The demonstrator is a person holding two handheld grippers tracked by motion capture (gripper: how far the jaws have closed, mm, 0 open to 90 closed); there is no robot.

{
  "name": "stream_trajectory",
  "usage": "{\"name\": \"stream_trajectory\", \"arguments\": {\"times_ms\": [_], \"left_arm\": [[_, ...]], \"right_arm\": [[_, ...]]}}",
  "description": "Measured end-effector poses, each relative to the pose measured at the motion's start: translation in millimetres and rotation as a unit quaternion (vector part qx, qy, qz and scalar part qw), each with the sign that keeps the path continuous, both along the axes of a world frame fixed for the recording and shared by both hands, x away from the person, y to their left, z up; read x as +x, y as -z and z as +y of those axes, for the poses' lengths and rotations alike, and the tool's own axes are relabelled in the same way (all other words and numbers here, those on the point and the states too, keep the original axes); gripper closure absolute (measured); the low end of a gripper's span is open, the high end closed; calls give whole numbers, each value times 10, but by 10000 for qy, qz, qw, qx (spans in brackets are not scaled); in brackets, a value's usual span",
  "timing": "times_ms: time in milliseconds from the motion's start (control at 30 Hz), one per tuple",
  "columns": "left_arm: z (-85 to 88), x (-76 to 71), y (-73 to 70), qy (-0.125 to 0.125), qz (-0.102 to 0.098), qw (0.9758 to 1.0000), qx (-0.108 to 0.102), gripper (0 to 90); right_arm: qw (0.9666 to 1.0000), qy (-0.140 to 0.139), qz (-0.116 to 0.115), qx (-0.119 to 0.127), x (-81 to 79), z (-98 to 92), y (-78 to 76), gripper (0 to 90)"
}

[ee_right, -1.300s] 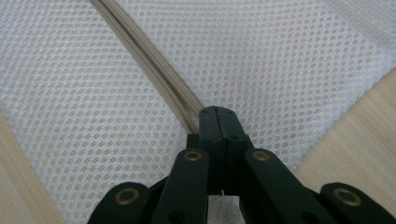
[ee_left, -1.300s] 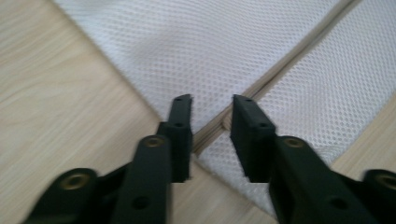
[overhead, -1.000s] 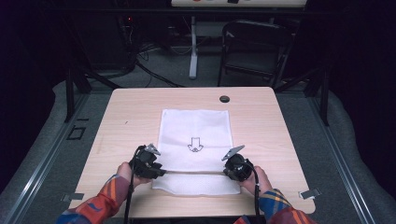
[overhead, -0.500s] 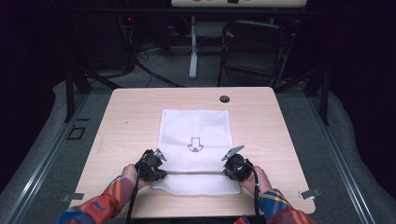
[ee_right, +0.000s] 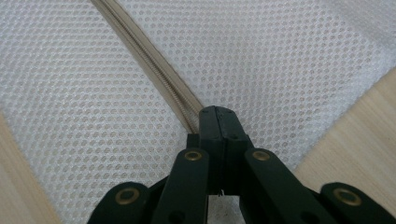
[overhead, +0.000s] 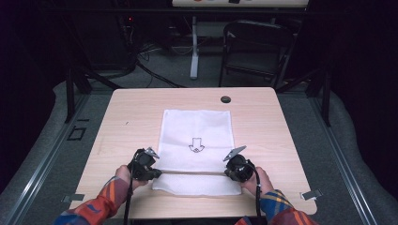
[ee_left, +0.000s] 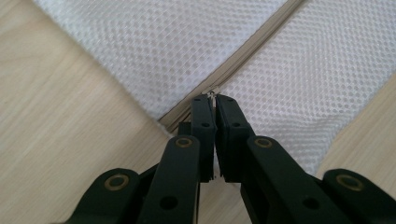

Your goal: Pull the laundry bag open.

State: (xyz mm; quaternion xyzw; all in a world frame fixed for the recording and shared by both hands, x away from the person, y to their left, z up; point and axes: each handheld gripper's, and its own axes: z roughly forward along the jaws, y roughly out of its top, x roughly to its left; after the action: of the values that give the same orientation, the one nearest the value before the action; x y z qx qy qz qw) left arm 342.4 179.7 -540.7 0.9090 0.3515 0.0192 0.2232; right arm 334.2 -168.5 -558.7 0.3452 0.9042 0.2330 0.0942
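Note:
A white mesh bag (overhead: 197,129) with a black arrow print lies flat on the wooden table (overhead: 131,117). Its beige zipper (overhead: 192,172) runs across the near end. My left gripper (overhead: 158,173) sits at the zipper's left end; in the left gripper view the jaws (ee_left: 211,99) are shut on the small metal zipper pull where the zipper (ee_left: 252,56) begins. At the zipper's right end my right gripper (overhead: 227,172) is shut; the right gripper view shows the tips (ee_right: 217,111) pinching the zipper (ee_right: 144,51) and the mesh around it.
A round black grommet (overhead: 225,99) sits in the table near its far edge. Behind the table stand a dark chair (overhead: 253,47) and cables on the floor. Bare wood lies left and right of the bag.
The left gripper has edged toward the bag's left edge and its jaws have come together. The zipper now shows as a straight dark line between the two grippers. The right gripper has kept still.

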Motion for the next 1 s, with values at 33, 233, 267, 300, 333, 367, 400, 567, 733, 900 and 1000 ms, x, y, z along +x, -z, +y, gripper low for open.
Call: {"name": "stream_trajectory", "arguments": {"times_ms": [33,233,267,300,333,367,400,567,733,900,1000], "left_arm": [[11,-1,-5,-9,6,10000,-26,866],[23,-5,-11,-5,28,10000,-30,866],[28,-5,-10,-22,31,10000,-23,866],[38,-3,-11,-42,41,10000,-20,866],[48,-1,-11,-70,48,10000,-10,866],[61,1,-10,-105,63,9999,-16,866],[74,5,-9,-120,65,9999,-7,866],[103,-6,-10,-168,93,9998,34,866],[142,-1,-3,-217,163,9996,19,866],[179,-3,0,-293,175,9994,28,867],[227,-1,16,-350,234,9991,-48,867]], "right_arm": [[10000,-1,0,4,0,0,0,900],[10000,-5,4,4,1,-1,0,900],[10000,-6,-4,20,2,-1,3,900],[10000,-6,1,21,3,-2,2,900],[10000,-20,16,18,5,-3,1,900],[10000,-20,23,32,6,-5,2,900],[10000,-19,18,-21,8,-9,-3,900],[10000,-47,48,-7,16,-8,-3,900],[10000,-5,44,13,13,-14,-2,900],[9999,42,73,105,13,-31,4,900],[9999,30,92,101,16,-36,2,900]]}}
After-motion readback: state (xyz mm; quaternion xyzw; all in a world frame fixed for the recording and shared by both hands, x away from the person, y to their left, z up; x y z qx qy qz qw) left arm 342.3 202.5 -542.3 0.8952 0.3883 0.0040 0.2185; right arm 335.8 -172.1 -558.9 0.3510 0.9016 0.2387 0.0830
